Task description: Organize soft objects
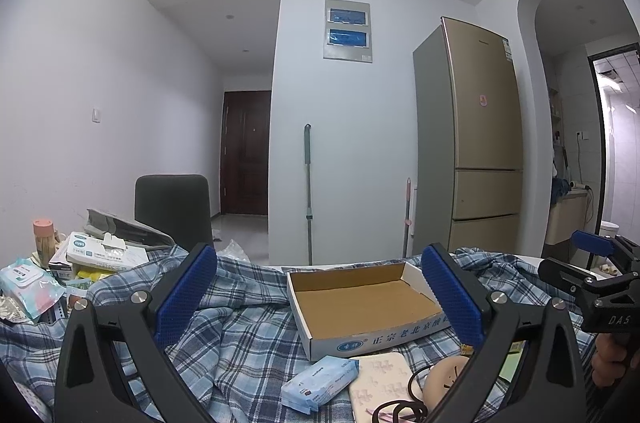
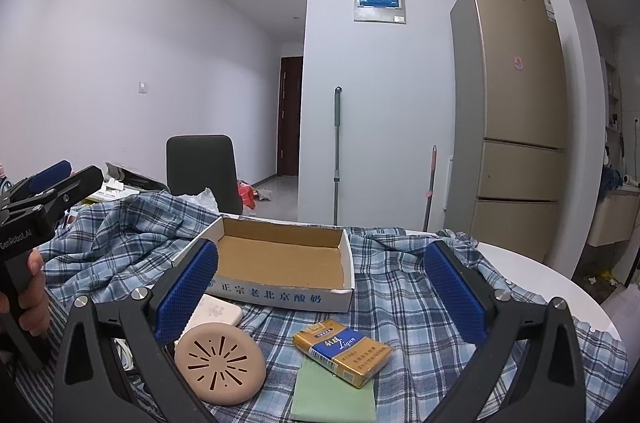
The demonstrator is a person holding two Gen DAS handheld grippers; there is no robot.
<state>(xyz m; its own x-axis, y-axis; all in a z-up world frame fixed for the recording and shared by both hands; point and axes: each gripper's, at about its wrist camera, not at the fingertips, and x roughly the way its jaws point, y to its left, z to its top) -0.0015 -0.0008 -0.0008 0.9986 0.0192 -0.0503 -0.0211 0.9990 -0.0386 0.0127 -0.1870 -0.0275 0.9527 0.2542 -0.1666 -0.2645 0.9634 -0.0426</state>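
The cardboard box (image 2: pixel 280 293) reads "正宗老北京酸奶"; the cigarette pack (image 2: pixel 342 353) reads "Liqun".

Blue-white plaid cloth (image 2: pixel 400 307); brown-lined white box (image 2: pixel 280 263); tan disc (image 2: pixel 220 363); yellow-blue pack (image 2: pixel 342 351)

Both grippers are black plastic with silver screw heads; the left gripper (image 1: pixel 320 293) and right gripper (image 2: pixel 322 291) carry blue dimpled pads (image 1: pixel 186 293), white lettering, bare-skinned hands.
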